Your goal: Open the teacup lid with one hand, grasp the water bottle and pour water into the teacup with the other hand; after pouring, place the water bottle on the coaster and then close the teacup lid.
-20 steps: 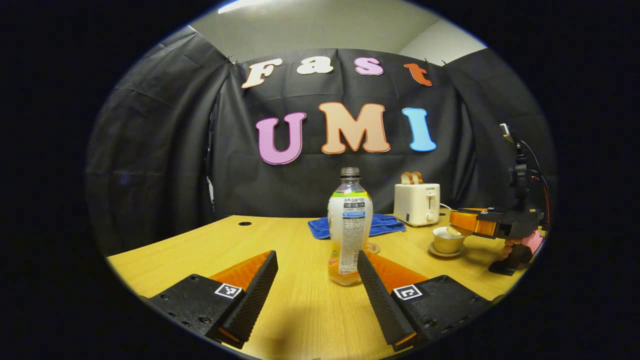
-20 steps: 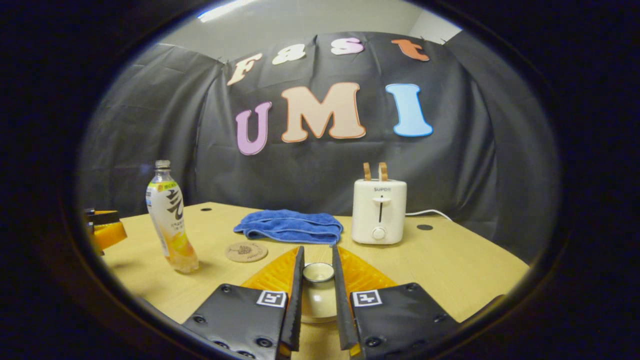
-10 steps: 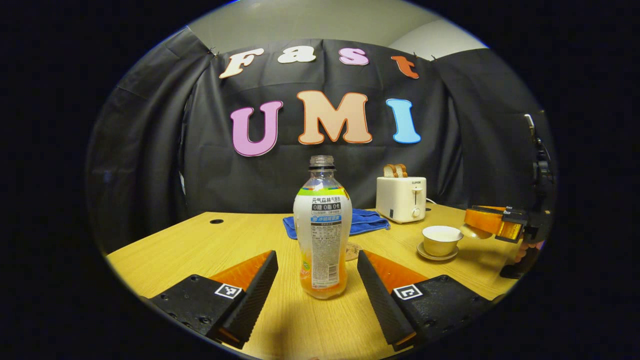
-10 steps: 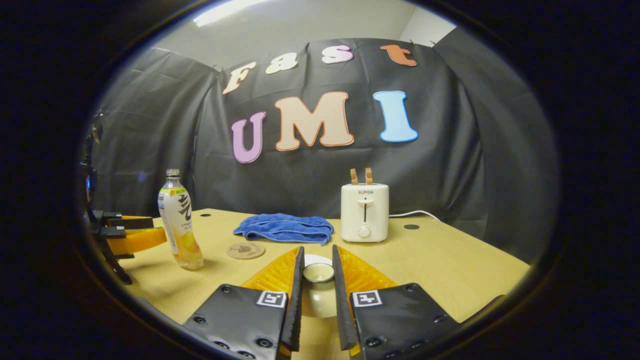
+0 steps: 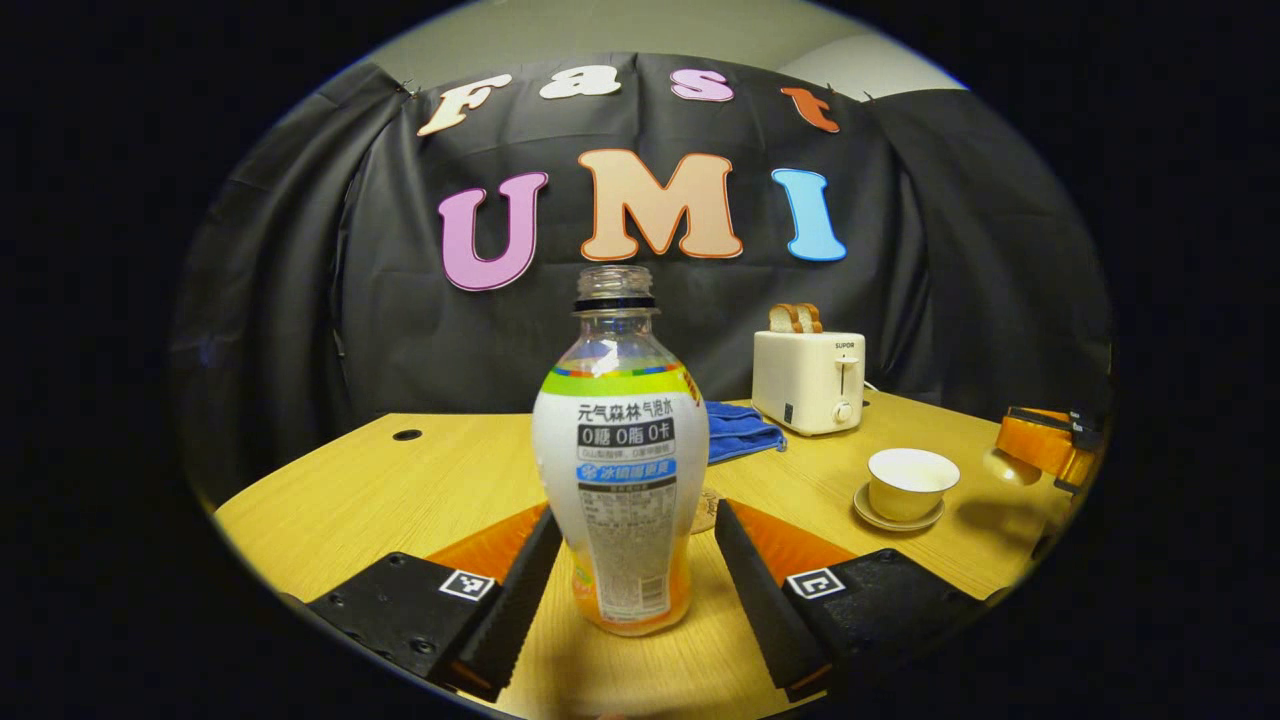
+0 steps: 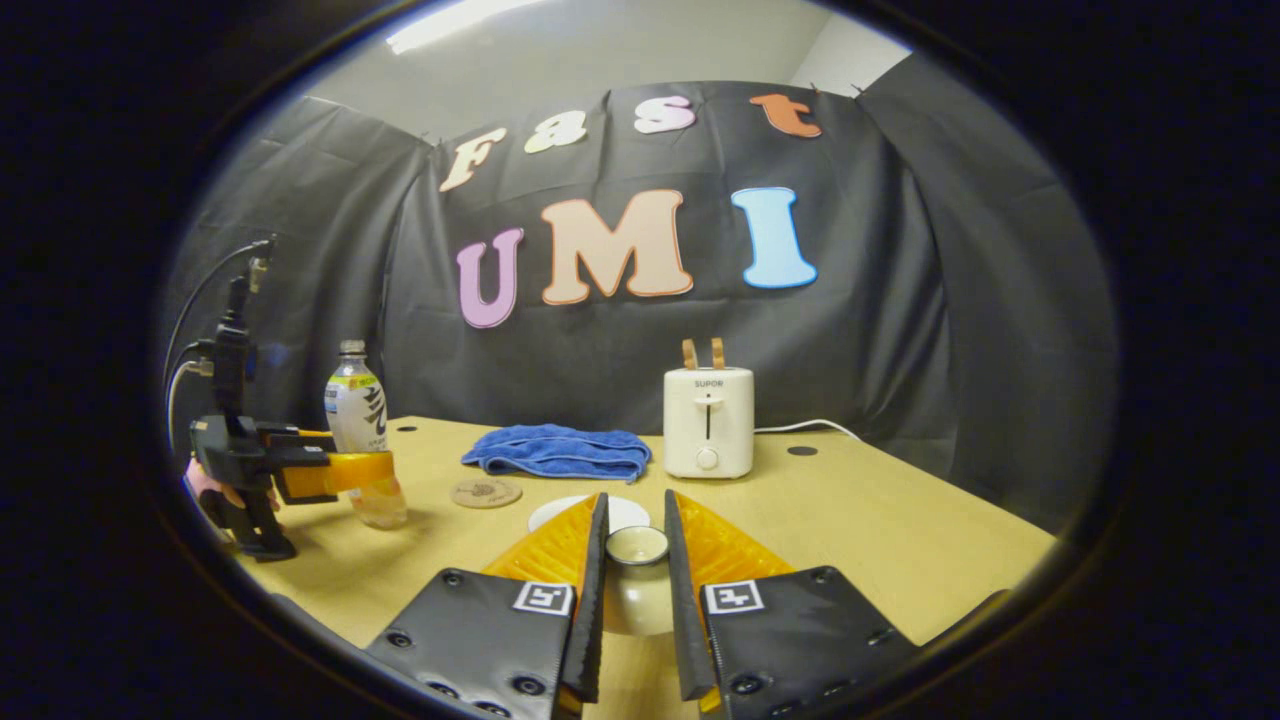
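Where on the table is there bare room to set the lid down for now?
The widest bare patch of table lies right of the toaster. Another lies left of the water bottle, toward the table's hole. The stretch between towel, coaster and teacup is crowded.

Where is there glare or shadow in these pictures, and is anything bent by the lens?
Left gripper view: glare on the bottle shoulder, a soft shadow right of the teacup. Right gripper view: a ceiling light flares at the top; the table edge bows.
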The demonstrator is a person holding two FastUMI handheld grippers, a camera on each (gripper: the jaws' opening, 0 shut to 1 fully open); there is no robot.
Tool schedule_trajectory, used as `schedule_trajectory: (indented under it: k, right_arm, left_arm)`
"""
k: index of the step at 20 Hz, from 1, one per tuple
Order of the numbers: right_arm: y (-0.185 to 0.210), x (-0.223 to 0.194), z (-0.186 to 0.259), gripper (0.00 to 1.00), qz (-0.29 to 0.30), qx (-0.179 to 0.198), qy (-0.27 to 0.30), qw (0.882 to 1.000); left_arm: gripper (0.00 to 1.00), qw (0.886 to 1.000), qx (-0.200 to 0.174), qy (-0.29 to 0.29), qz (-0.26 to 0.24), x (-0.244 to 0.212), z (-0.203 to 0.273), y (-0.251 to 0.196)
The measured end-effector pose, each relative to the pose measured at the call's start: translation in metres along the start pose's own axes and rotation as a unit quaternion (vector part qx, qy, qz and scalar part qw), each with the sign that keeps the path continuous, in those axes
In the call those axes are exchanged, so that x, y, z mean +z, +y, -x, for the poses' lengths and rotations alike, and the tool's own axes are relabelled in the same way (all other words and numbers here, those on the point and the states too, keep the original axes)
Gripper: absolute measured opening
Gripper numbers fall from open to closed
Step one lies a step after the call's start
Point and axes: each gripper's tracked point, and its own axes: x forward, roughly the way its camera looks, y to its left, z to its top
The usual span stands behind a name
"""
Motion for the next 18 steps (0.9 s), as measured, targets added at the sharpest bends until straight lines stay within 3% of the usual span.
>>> schedule_trajectory:
  k: [3, 5, 12, 14, 18]
  right_arm:
    - [-0.002, 0.0, 0.004, 0.34, 0.0, -0.002, 0.0, 1.0]
    - [-0.003, 0.0, 0.004, 0.33, 0.0, -0.004, 0.0, 1.0]
    - [-0.015, 0.001, 0.007, 0.34, 0.0, -0.016, 0.0, 1.0]
    - [-0.02, 0.001, 0.007, 0.34, 0.0, -0.02, 0.0, 1.0]
    - [-0.027, 0.001, 0.009, 0.34, 0.0, -0.027, 0.0, 1.0]
  left_arm:
    - [0.81, 1.0, 0.008, 0.004, -0.01, -0.001, -0.01, 0.0]
    - [0.67, 1.0, 0.005, 0.013, -0.02, -0.004, -0.014, -0.003]
    - [0.56, 0.993, 0.005, 0.021, -0.116, 0.01, -0.022, -0.017]
    - [0.54, 0.984, 0.011, 0.017, -0.177, 0.022, -0.022, -0.021]
    - [0.55, 0.948, 0.01, 0.01, -0.317, 0.04, -0.034, -0.034]
